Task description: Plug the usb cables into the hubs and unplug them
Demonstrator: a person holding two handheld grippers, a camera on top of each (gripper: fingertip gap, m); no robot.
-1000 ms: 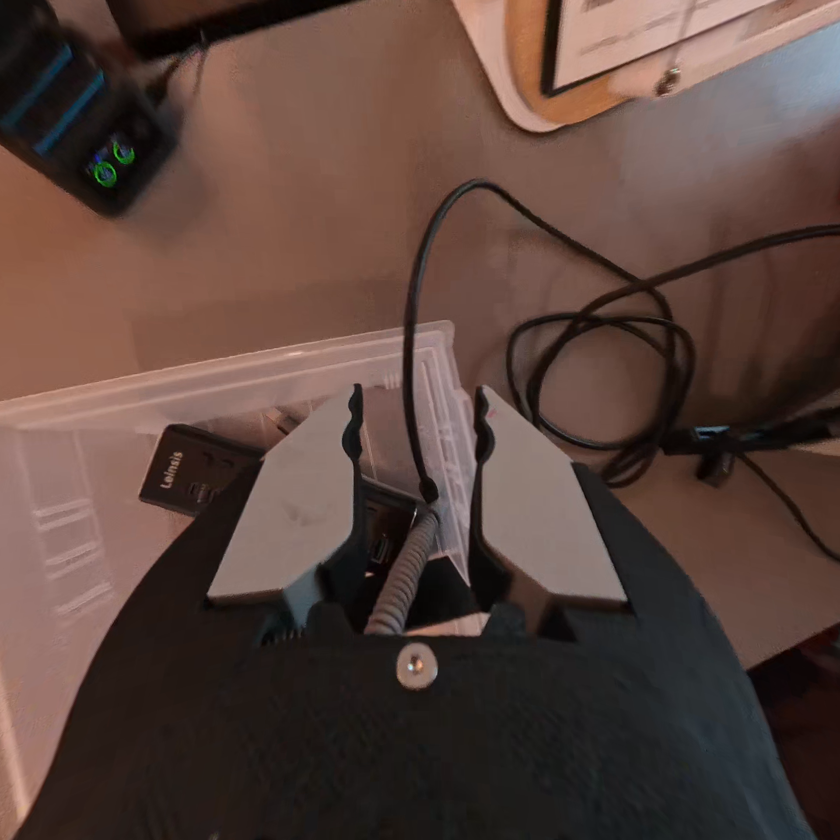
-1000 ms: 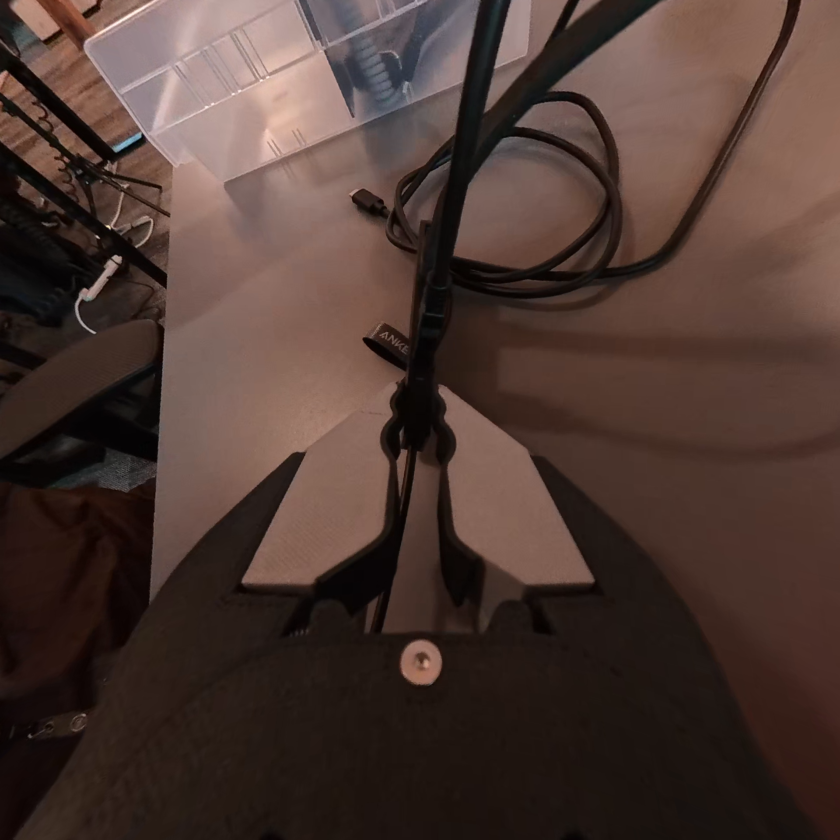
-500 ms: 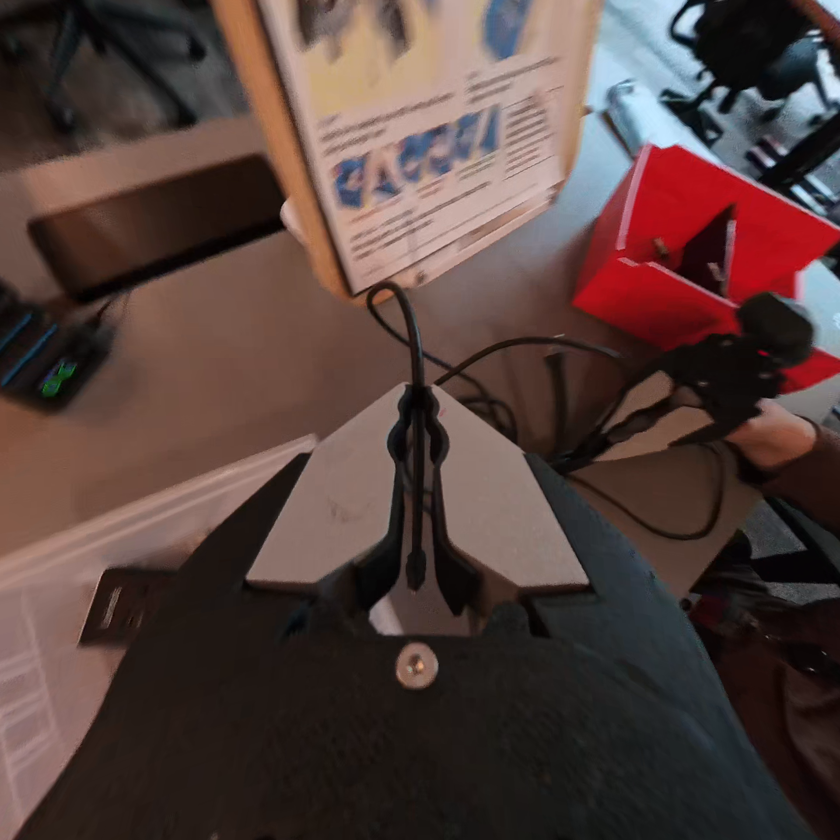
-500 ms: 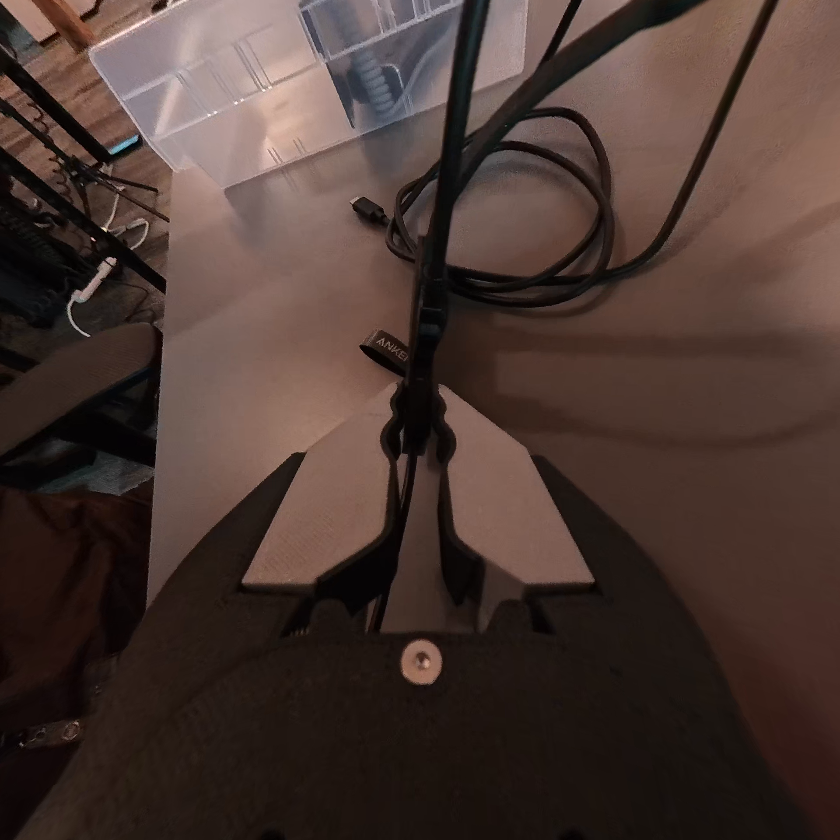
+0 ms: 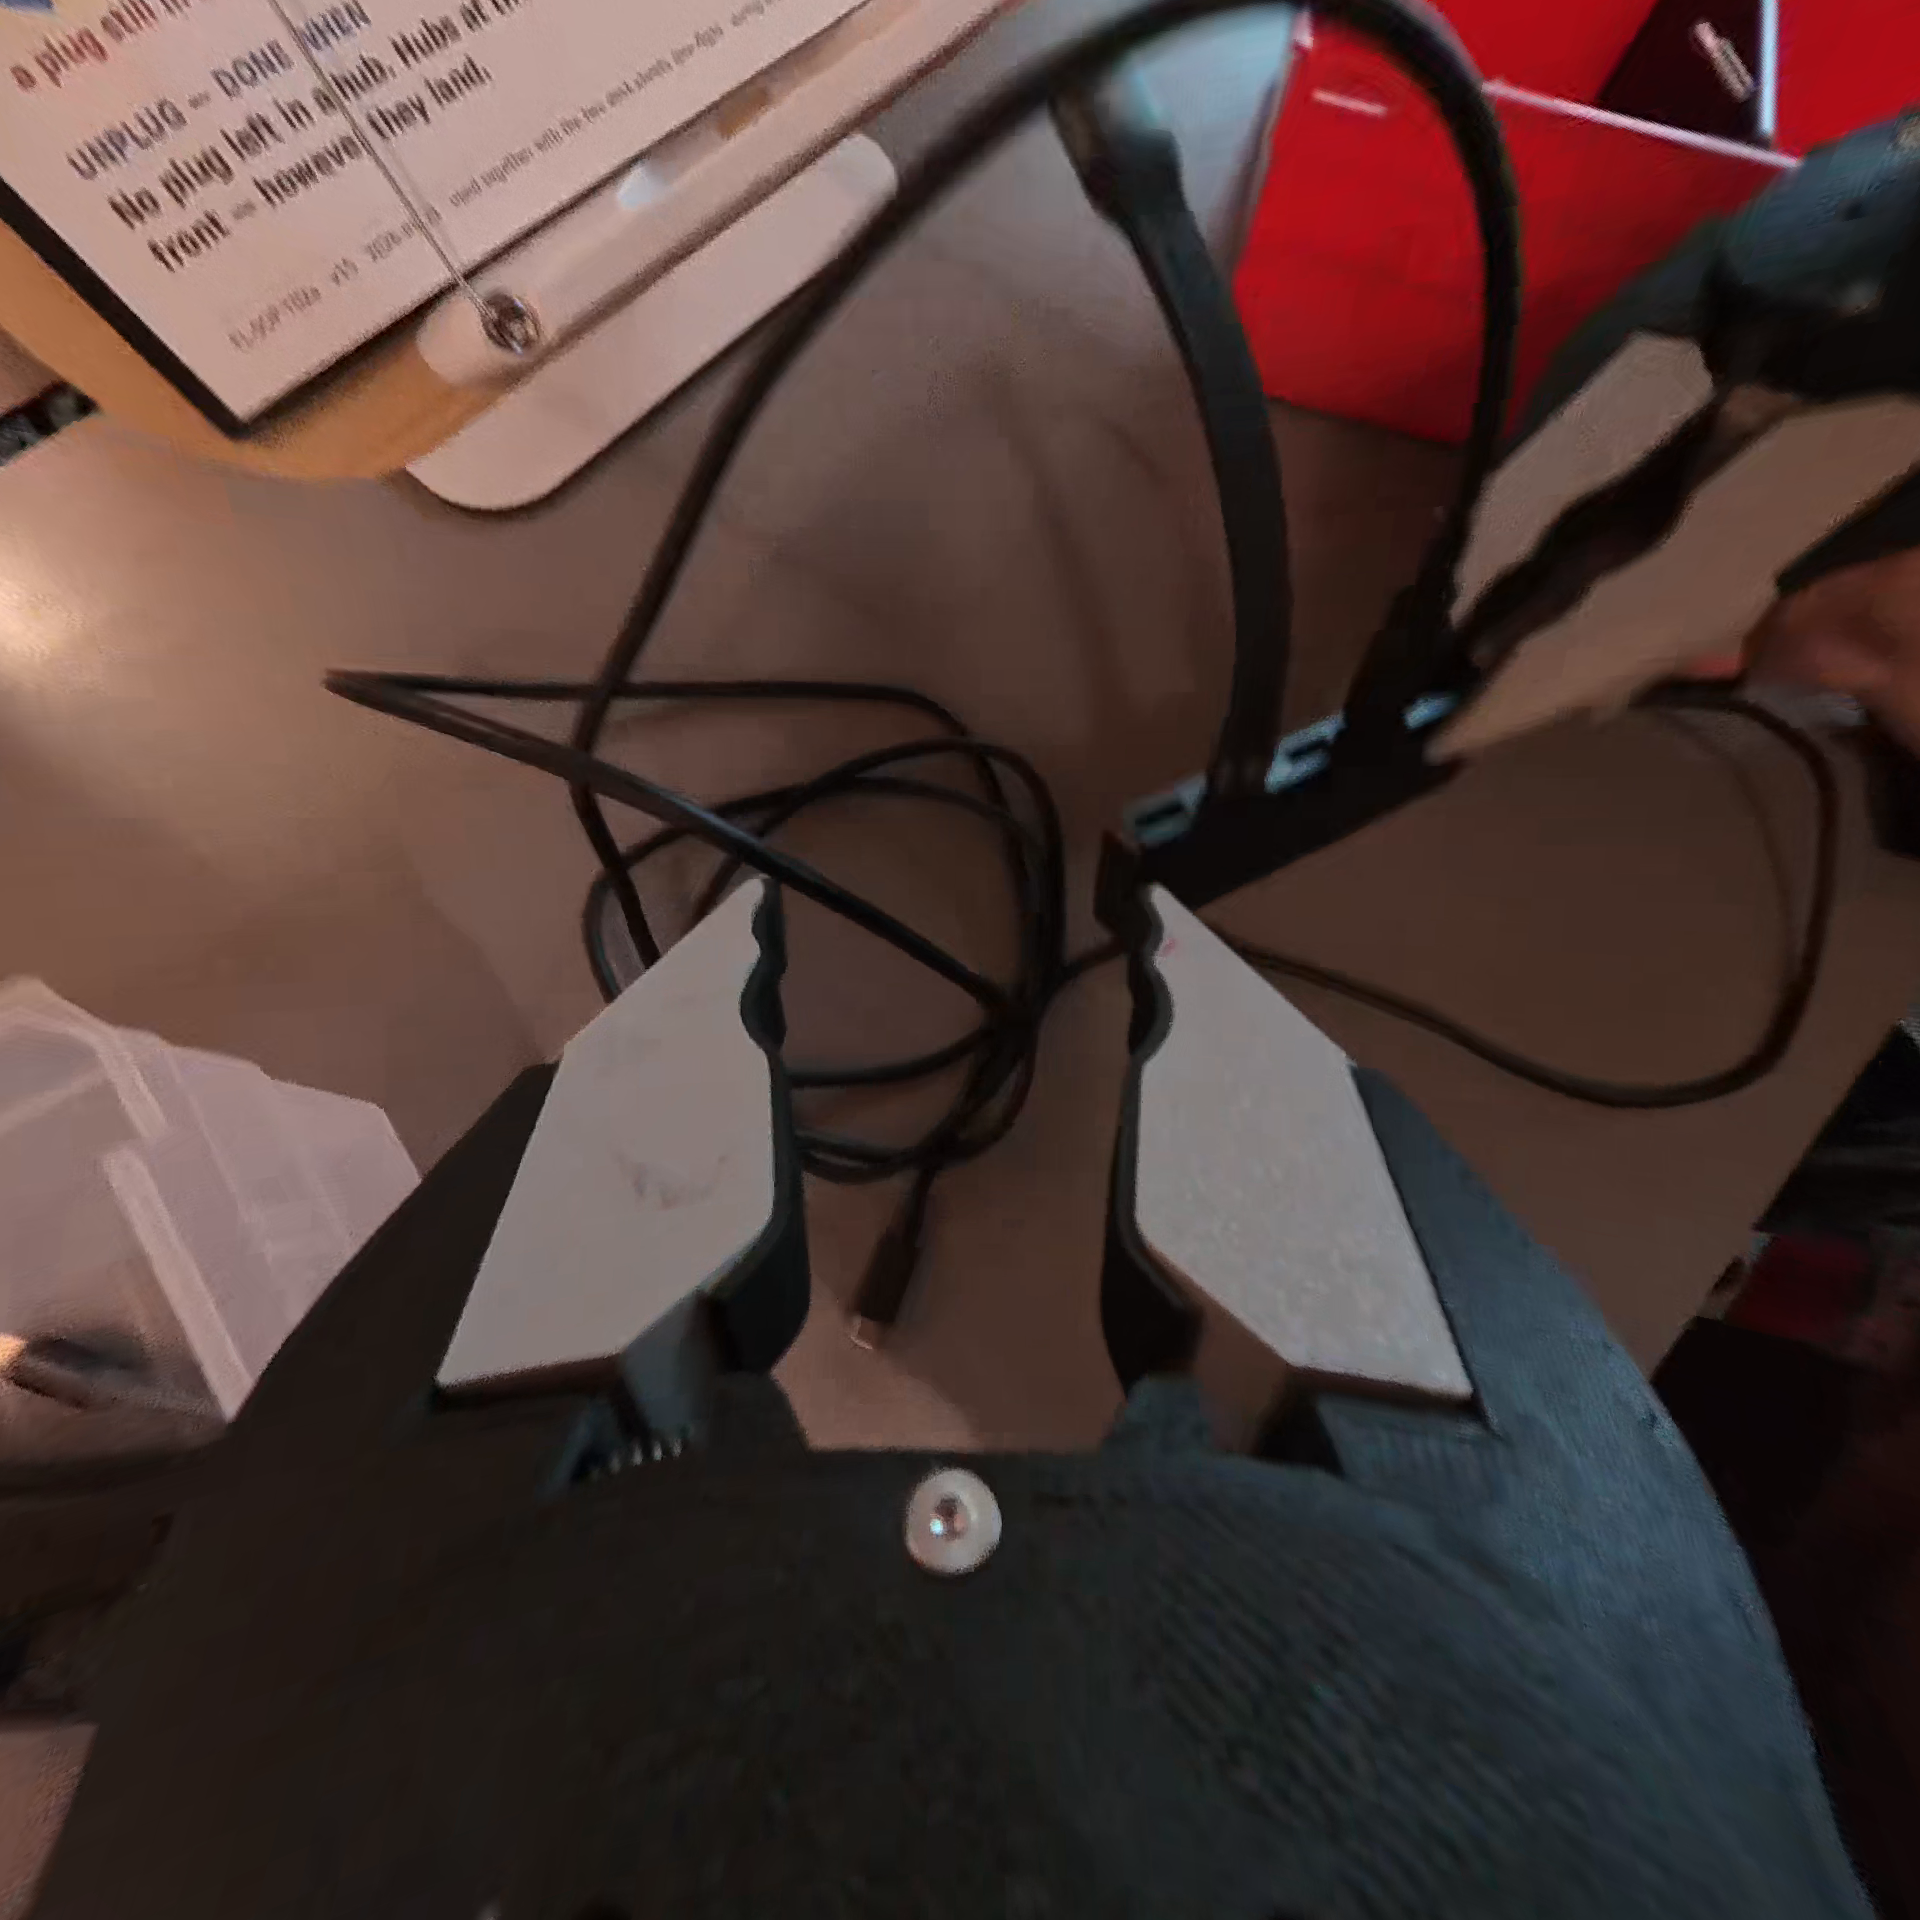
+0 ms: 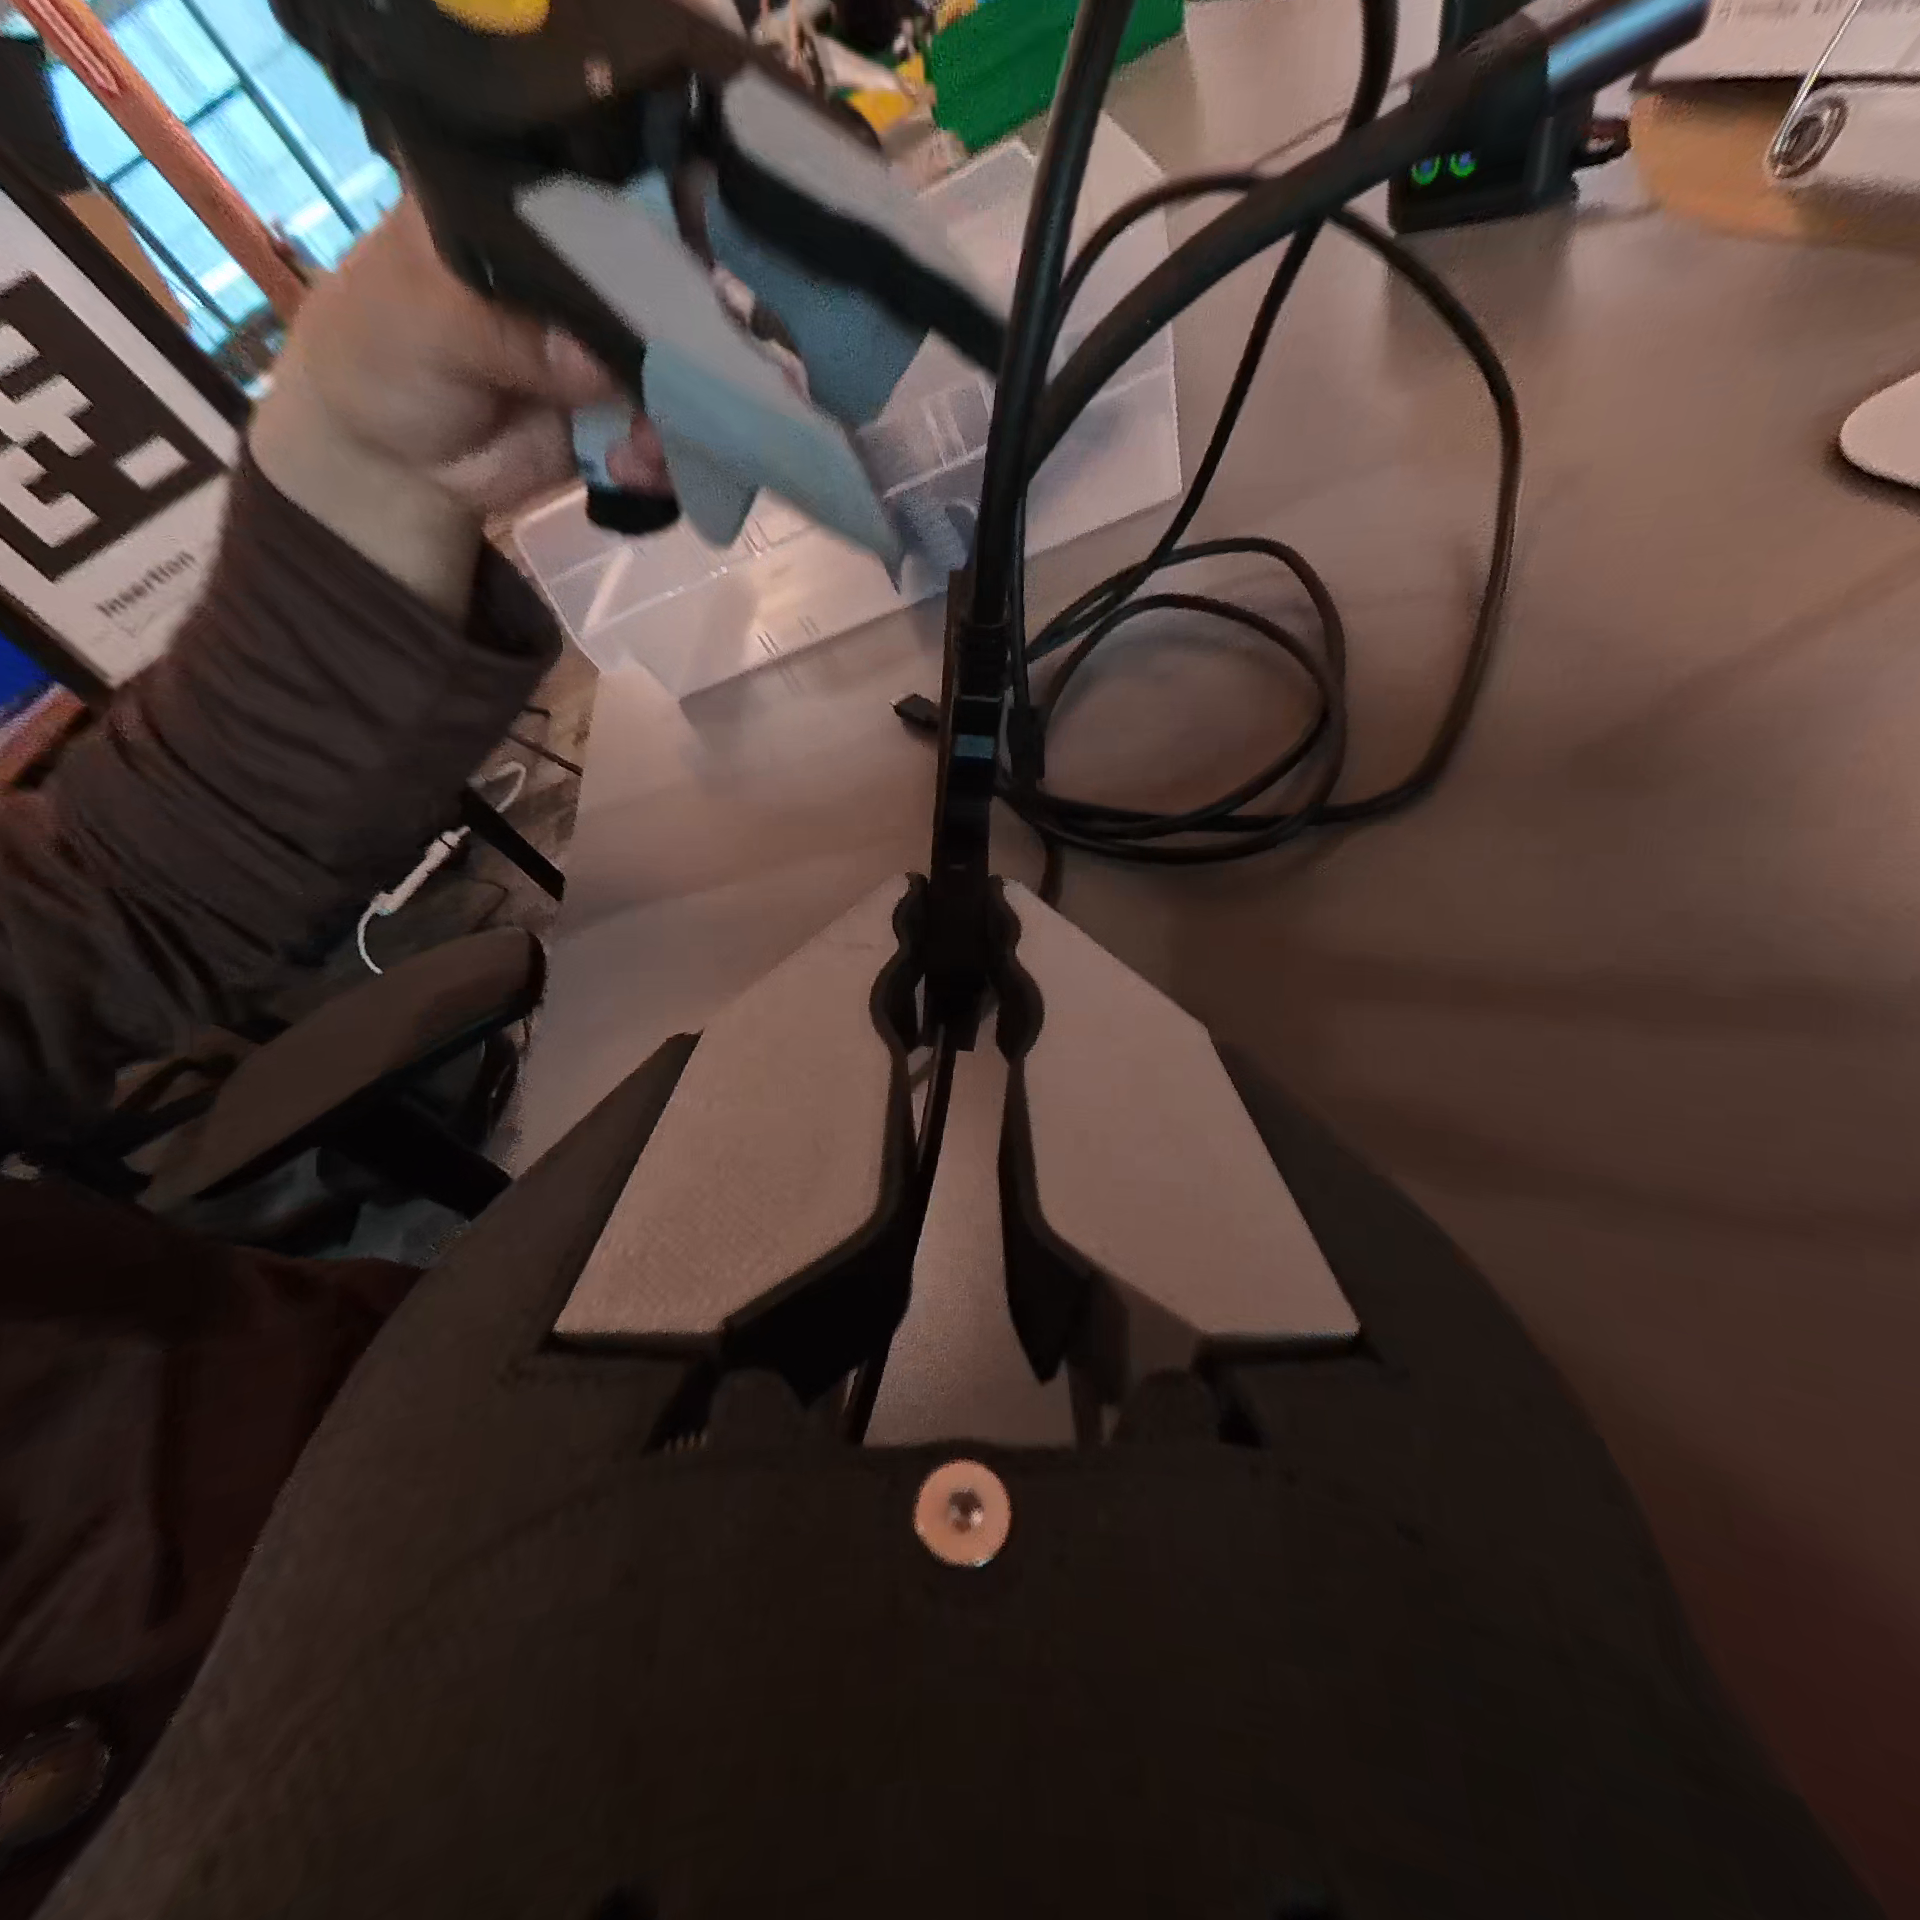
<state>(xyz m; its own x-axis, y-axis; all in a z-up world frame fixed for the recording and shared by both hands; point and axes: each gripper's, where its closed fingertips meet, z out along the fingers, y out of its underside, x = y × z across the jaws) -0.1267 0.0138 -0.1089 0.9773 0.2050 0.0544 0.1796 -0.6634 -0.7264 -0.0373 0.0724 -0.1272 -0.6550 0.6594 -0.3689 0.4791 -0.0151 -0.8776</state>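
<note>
My left gripper [image 5: 951,914] is open and empty above a loose coil of thin black cables [image 5: 935,831] on the table. A small plug [image 5: 883,1283] of that coil lies between its fingers. My right gripper [image 6: 958,904] is shut on a slim black hub [image 6: 966,790], seen edge-on and held above the table. In the left wrist view the hub [image 5: 1288,821] shows its row of ports, with a thick black cable [image 5: 1236,582] plugged into it. The left gripper's fingers [image 6: 727,416] show blurred at the upper left of the right wrist view.
A clear plastic box [image 6: 1039,488] stands behind the coil [image 6: 1195,727]. A second hub with green lights [image 6: 1455,177] sits at the back. A printed sign on a wooden board [image 5: 416,156] and a red box [image 5: 1351,260] stand at the far side. The table edge is at the right.
My left gripper, shut on a thin cable half a second ago, has opened and moved down over the coil near the hub. The right gripper still holds the hub, tilted up.
</note>
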